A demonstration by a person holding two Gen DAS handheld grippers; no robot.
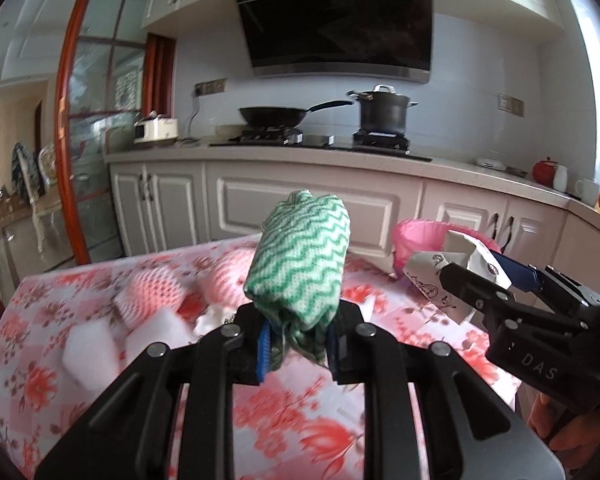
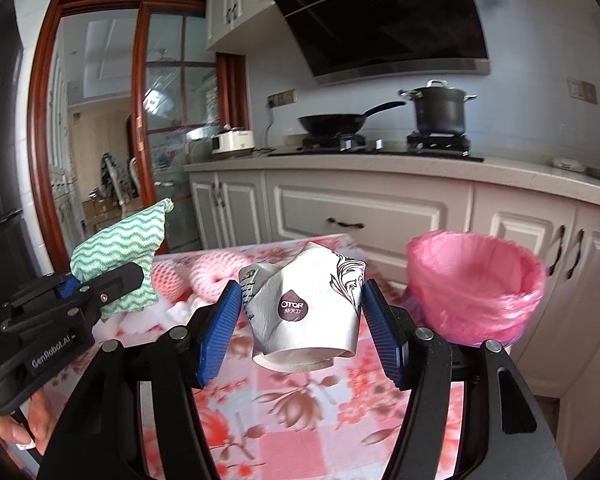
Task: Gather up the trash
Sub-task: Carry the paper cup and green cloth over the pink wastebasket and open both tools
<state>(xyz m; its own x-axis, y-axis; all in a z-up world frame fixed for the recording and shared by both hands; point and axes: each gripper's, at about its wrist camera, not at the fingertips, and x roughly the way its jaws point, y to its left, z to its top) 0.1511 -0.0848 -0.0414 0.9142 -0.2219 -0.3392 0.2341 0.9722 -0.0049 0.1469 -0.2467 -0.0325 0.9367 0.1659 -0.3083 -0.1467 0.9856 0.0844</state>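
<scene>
Black linkage arms fill the bottom of both wrist views. Clamped in the left gripper [image 1: 296, 344] is a green-and-white wavy-patterned cloth [image 1: 300, 256], bunched into a roll that stands up above the blue pads, clear of the bench [image 1: 40, 320] with its pink floral covering. The right gripper [image 2: 300, 312] grasps a crushed white paper cup [image 2: 304, 312] with a dark scroll print and a round logo; both blue pads [image 2: 220, 328] press its sides, and it is held lifted above the bench. Just to the right of the cup stands a small bin lined with a pink bag [image 2: 476, 284], near the bench's far right corner. Behind the grippers, on the bench, lie pink foam fruit nets [image 2: 212, 280] and white foam pieces [image 1: 88, 348]. Across the kitchen, a wok [image 1: 272, 116] and a lidded pot [image 1: 382, 114] sit on the stove under a black hood.
</scene>
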